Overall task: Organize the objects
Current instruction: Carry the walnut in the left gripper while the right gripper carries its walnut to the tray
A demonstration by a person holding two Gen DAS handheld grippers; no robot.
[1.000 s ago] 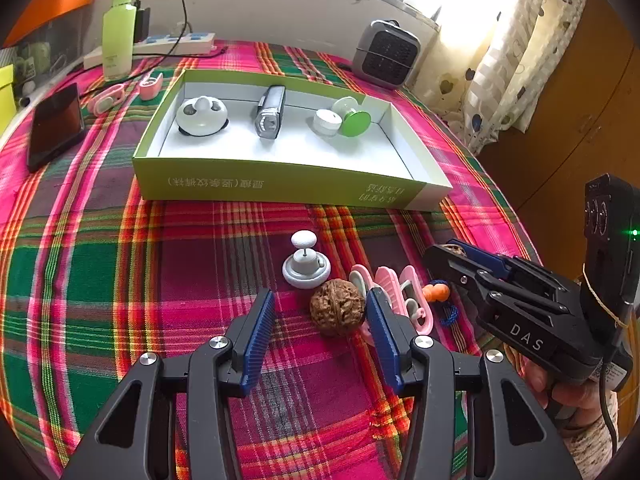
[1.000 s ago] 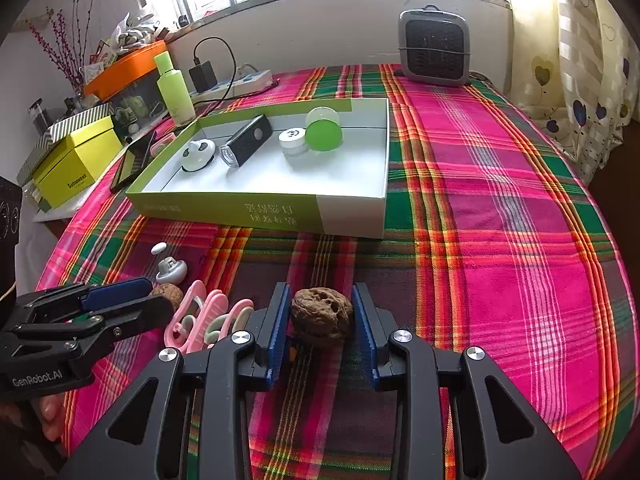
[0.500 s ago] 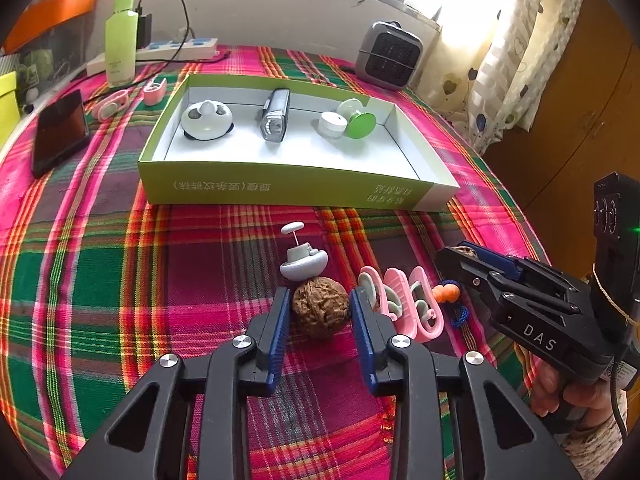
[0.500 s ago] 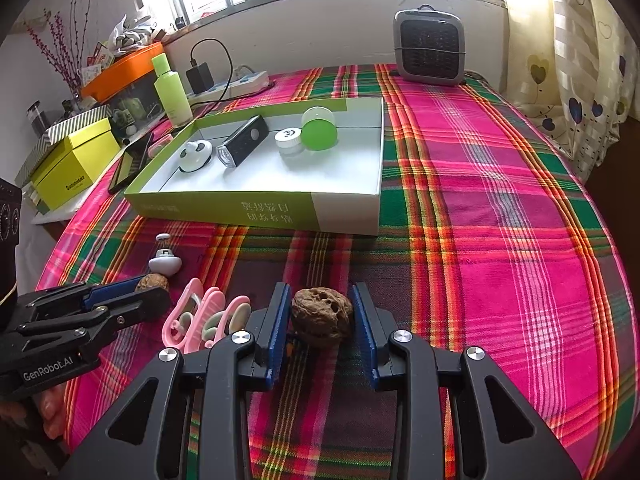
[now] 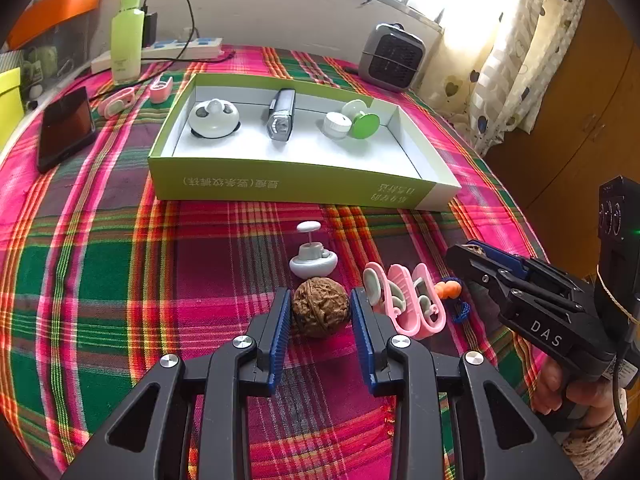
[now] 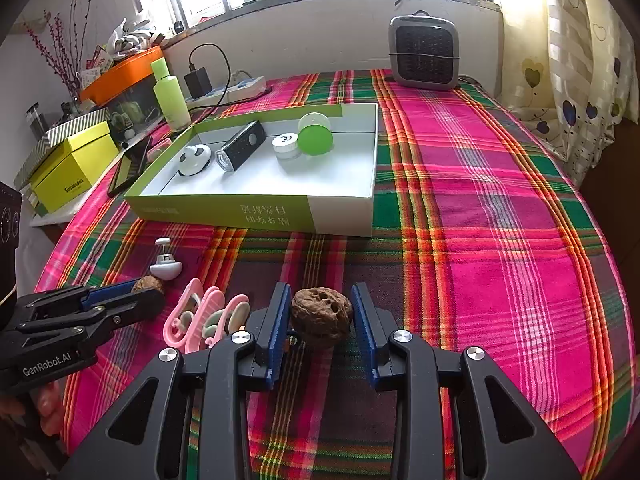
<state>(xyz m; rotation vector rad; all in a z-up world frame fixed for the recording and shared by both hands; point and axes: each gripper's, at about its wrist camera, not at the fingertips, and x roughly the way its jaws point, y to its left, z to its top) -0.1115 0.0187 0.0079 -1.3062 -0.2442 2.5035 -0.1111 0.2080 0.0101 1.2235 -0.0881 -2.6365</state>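
Two brown walnuts lie on the plaid cloth. My left gripper (image 5: 319, 314) is shut on one walnut (image 5: 320, 312), which rests on the cloth just in front of a small white knob stand (image 5: 313, 261). My right gripper (image 6: 320, 320) is shut on the other walnut (image 6: 321, 316); it shows at the right in the left wrist view (image 5: 472, 254). Pink clips (image 5: 408, 300) (image 6: 204, 316) lie between the two grippers. The green-and-white tray (image 5: 288, 186) (image 6: 256, 210) stands beyond, holding a white round gadget, a black torch, a small jar and a green lid.
An orange earplug on a blue cord (image 5: 450, 290) lies by the pink clips. A grey heater (image 6: 424, 54) stands at the back. A phone (image 5: 64, 128), green bottle (image 5: 127, 34), power strip and yellow box (image 6: 72, 168) sit at the left edge.
My left gripper has moved forward and closed around the walnut, nudging the white knob stand. The right gripper has stayed shut on its walnut, nearly still.
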